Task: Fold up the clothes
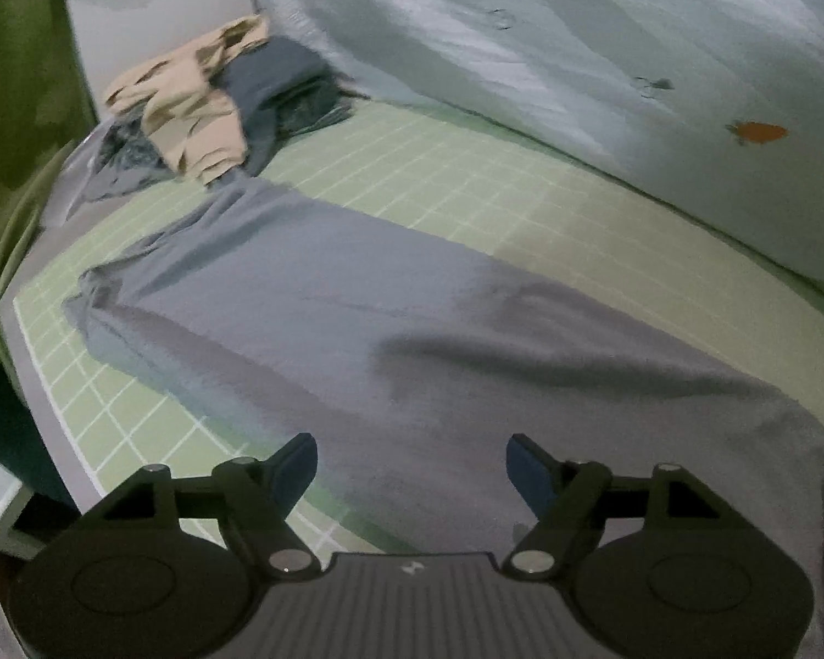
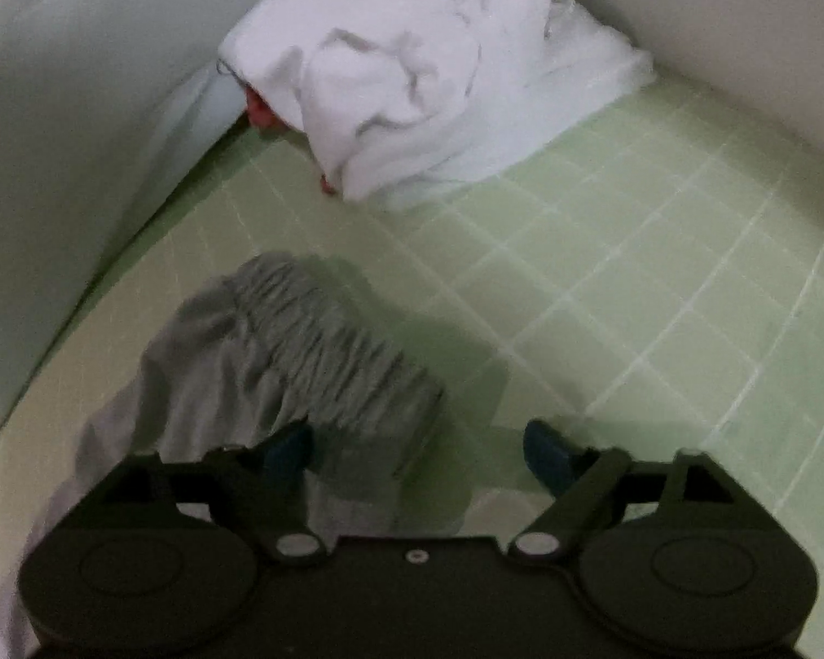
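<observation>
Grey garment (image 1: 368, 296) lies spread lengthwise on the green gridded mat (image 1: 604, 230), one narrow end reaching toward the far left corner, the broad end running under the left gripper (image 1: 411, 467). Left gripper hangs over the cloth with its jaws spread wide; nothing sits between the blue pads (image 1: 530, 467), and they do not press on the fabric. Right wrist view: the gathered waistband (image 2: 329, 346) of the same grey garment is bunched and ruffled on the mat, just ahead of the right gripper (image 2: 420, 447). Right jaws also released and wide apart; the left-hand pad sits at the edge of the waistband, contact cannot be told, the other pad stands over bare mat. A crumpled pile of clothes (image 1: 214, 104), beige and dark blue, sits at the far left end of the mat, well apart from the spread garment. A folded white cloth (image 2: 412, 66) lies at the far end in the right wrist view, with something red (image 2: 258, 110) showing under its edge. Pale draped sheet (image 1: 522, 44) rises behind the mat. Both views soft with blur.
</observation>
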Action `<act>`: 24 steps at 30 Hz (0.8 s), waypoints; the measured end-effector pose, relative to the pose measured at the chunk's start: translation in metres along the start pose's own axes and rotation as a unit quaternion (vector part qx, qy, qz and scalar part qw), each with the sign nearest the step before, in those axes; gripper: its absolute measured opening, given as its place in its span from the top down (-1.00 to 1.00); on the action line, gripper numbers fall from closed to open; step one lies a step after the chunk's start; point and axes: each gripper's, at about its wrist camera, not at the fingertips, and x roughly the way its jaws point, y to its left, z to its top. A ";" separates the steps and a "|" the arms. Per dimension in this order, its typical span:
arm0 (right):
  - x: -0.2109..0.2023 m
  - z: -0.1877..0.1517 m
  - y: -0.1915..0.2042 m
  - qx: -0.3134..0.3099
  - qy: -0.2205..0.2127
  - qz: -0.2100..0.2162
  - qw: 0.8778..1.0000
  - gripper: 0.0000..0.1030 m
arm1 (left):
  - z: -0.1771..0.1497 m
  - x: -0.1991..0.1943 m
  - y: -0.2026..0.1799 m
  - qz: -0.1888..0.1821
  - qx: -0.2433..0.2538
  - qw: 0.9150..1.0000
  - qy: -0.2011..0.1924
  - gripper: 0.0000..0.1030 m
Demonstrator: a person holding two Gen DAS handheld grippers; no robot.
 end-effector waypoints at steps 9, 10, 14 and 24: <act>-0.031 -0.002 0.008 -0.079 -0.071 0.008 0.994 0.62 | -0.009 -0.015 0.013 0.006 0.019 1.000 -0.009 -0.50; -0.042 0.000 0.002 -0.063 -0.091 -0.005 0.994 0.62 | -0.009 -0.017 0.018 0.009 0.016 1.000 -0.012 -0.50; -0.038 0.000 -0.017 -0.087 -0.074 -0.082 0.990 0.45 | -0.008 -0.017 0.041 0.023 0.005 1.000 -0.009 -0.51; -0.060 -0.034 0.023 -0.130 -0.089 -0.112 0.981 -0.96 | 0.005 -0.007 0.111 0.045 -0.035 0.998 -0.006 -0.52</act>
